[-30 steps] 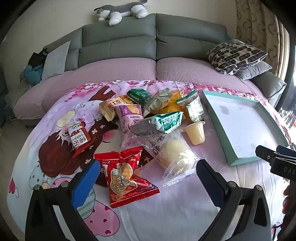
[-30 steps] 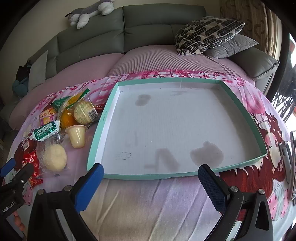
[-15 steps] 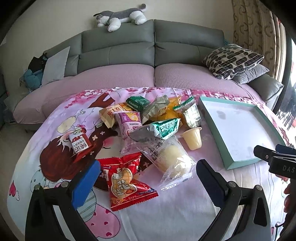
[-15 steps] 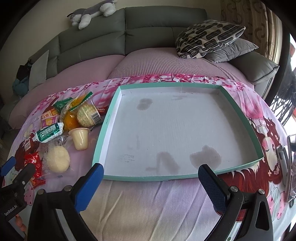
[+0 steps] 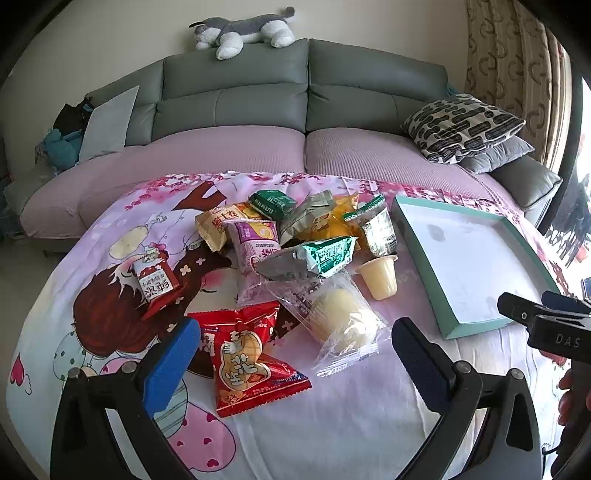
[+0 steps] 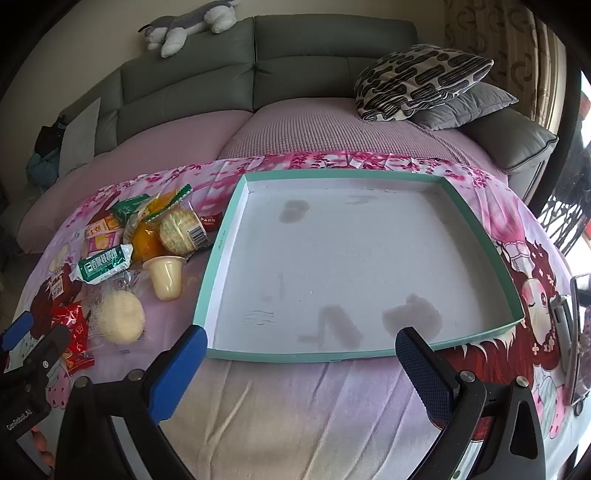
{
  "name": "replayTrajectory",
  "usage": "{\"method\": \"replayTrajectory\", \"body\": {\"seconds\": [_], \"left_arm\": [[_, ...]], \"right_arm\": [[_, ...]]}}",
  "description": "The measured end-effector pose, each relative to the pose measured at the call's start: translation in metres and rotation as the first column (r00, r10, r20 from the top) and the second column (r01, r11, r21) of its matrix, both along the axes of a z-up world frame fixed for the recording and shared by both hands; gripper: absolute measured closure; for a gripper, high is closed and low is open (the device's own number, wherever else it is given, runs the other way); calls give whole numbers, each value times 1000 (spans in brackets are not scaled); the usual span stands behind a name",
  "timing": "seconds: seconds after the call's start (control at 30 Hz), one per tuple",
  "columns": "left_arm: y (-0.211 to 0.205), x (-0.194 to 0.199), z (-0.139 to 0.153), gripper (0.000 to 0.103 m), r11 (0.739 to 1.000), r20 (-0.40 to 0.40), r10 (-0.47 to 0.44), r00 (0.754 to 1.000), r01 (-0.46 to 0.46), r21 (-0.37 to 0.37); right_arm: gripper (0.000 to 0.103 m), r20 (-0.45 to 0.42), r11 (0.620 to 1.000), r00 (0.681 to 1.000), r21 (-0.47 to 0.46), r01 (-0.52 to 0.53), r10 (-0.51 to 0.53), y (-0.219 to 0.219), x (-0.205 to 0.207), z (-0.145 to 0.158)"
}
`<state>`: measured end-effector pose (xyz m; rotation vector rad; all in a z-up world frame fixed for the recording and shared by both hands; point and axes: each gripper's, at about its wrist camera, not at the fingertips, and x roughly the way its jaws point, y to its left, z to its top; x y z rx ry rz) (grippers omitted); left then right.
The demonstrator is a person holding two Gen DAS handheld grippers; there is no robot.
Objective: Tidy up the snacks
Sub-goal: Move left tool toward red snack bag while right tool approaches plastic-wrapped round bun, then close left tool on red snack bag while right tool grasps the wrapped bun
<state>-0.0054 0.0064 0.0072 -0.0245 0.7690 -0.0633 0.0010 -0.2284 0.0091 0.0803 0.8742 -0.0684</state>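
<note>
A heap of snack packets lies on the pink cartoon cloth. Nearest my left gripper are a red packet and a clear-wrapped pale bun. Behind them sit a jelly cup, a green-and-silver packet and a purple packet. The left gripper is open, hovering short of the red packet. A teal-rimmed white tray holds nothing. My right gripper is open at the tray's near edge. The bun and cup lie left of the tray.
A small red-and-white carton lies apart at the left. A grey sofa with a plush dog and patterned cushions stands behind. A phone-like object sits at the far right edge.
Both grippers have drawn back and risen a little, so snacks and tray look slightly smaller and lower in view. Nothing was picked up; both stay open.
</note>
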Motion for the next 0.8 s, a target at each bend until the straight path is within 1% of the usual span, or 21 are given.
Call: {"method": "replayTrajectory", "body": {"seconds": [0.1, 0.23, 0.37, 0.5, 0.6, 0.67, 0.73, 0.8], "left_arm": [[4, 2, -2, 0, 1000, -15, 8, 1000, -9, -17], [9, 3, -4, 0, 1000, -27, 26, 999, -26, -10], [19, 3, -5, 0, 998, -39, 47, 998, -49, -39], [31, 3, -6, 0, 996, -41, 74, 996, -76, -45], [36, 3, -8, 0, 997, -35, 77, 996, -78, -29], [37, 3, -10, 0, 996, -42, 85, 995, -85, 3], [39, 4, -14, 0, 996, -53, 91, 994, -89, 29], [42, 4, -17, 0, 995, -53, 94, 994, -92, 35]], "right_arm": [[0, -2, 1000, 1000, 16, -2, 2, 1, 0, 0], [0, 0, 999, 1000, 33, -2, 2, 4, 0, 0], [0, 5, 999, 1000, 39, -20, 20, 14, 2, 2], [0, 5, 998, 999, 38, -45, 44, 28, 5, 2], [0, 17, 997, 998, 47, -64, 63, 40, 6, 2], [0, 24, 996, 997, 56, -75, 73, 46, 7, 3], [0, 16, 995, 996, 57, -87, 87, 53, 9, 1], [0, 5, 994, 995, 52, -101, 101, 59, 11, -1]]}}
